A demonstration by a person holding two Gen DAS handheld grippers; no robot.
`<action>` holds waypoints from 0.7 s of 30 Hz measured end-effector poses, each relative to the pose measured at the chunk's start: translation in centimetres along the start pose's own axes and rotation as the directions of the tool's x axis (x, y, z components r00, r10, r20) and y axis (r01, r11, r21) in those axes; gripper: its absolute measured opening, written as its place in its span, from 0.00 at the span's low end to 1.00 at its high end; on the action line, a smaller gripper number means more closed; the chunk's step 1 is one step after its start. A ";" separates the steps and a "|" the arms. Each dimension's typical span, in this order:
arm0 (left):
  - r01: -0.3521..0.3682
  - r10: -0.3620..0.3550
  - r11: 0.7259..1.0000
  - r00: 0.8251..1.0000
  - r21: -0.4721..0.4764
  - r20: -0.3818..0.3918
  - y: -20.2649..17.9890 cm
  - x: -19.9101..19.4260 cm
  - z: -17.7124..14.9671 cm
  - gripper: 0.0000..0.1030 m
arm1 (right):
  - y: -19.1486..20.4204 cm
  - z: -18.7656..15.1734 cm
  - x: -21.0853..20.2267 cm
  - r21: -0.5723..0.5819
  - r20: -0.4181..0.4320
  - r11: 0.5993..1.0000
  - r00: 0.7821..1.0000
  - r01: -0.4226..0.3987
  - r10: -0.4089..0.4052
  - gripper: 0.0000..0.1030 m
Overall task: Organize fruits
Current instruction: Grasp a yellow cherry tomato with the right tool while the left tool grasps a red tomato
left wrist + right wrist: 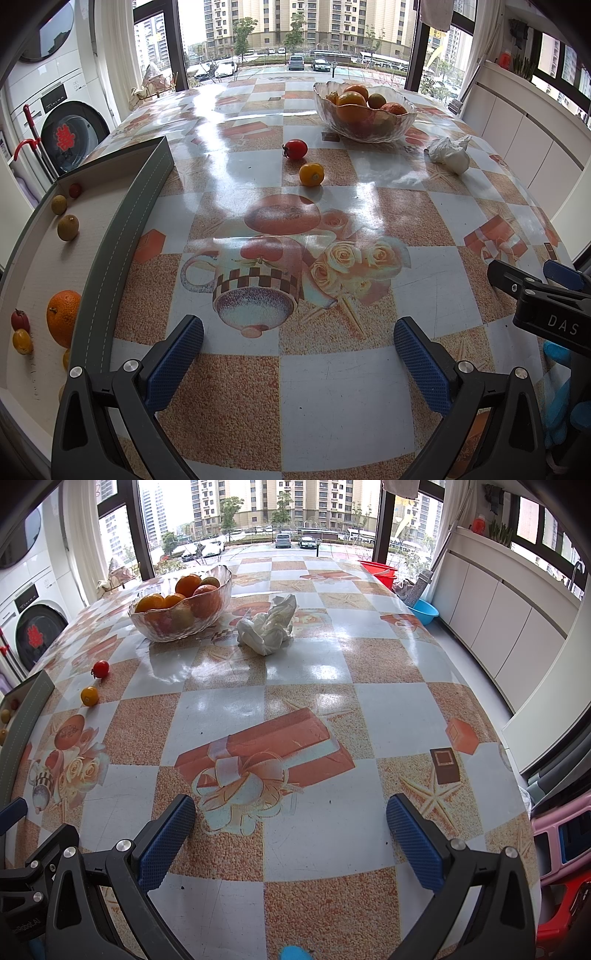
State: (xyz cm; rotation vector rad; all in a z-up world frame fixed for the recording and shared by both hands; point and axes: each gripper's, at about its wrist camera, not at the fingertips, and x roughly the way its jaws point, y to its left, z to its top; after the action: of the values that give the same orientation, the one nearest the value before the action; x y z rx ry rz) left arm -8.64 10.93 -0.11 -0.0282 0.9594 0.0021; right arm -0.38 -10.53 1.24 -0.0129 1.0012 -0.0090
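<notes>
Blue ribbed pads are seen on both tools, and both sets of jaws stand wide apart with nothing between them. The left gripper (298,354) hangs over the near part of the patterned table (332,387); the right gripper (291,834) hangs over the near right part, well apart from any fruit.

Fruit positions noted:
- A red cherry tomato (295,149) and a yellow cherry tomato (311,174) lie loose on the cloth, just beside each other, between the glass bowl (364,110) and the grey tray (129,229).
- The tray, at the left, holds an orange (63,317) and several small fruits spread along its floor.
- The bowl is heaped with oranges, at the far side.
- A crumpled white tissue (267,626) lies just right of the bowl.

Judged step: one of the two loose tomatoes is to be fetched, probably by the left tool, which is nearer both them and the tray. Which container is meant cannot be told.

Advice for the grasp: the yellow one, the nearer, should be taken first so the red is not nudged. The jaws should be brought down astride it, pads low at its widest part, and closed gently; such round fruit is likely to roll on the glossy cloth and bruise if pinched hard.
</notes>
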 end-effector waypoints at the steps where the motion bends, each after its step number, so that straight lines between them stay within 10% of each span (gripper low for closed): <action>1: 0.001 -0.001 1.000 1.000 0.004 -0.008 0.0 -0.1 -0.1 1.00 | 0.4 0.4 0.1 -0.009 -0.022 0.999 0.999 -0.033 0.033 1.00; 4: 0.049 -0.049 0.999 0.998 0.002 -0.024 0.5 -0.9 -0.4 1.00 | 2.9 1.9 -0.5 -0.059 -0.023 0.980 0.982 -0.190 0.189 1.00; 13: 0.018 -0.015 1.000 0.994 -0.021 0.105 4.9 -7.0 1.2 1.00 | 14.0 6.5 2.7 -0.266 -0.046 0.915 0.952 -0.304 0.303 0.88; 19: -0.029 0.035 0.998 0.992 -0.053 0.123 7.6 -7.3 3.9 1.00 | 17.1 6.8 3.6 -0.339 -0.023 0.899 0.958 -0.275 0.285 0.50; 21: -0.035 0.042 0.998 0.992 -0.060 0.121 7.7 -6.7 4.9 1.00 | 16.7 6.9 3.6 -0.333 -0.027 0.895 0.952 -0.296 0.305 0.18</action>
State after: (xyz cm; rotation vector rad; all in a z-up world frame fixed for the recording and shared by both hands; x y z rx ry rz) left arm -8.55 18.79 7.99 -0.0624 0.8371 0.0661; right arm 7.34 6.14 1.70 -0.1687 0.9598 0.4461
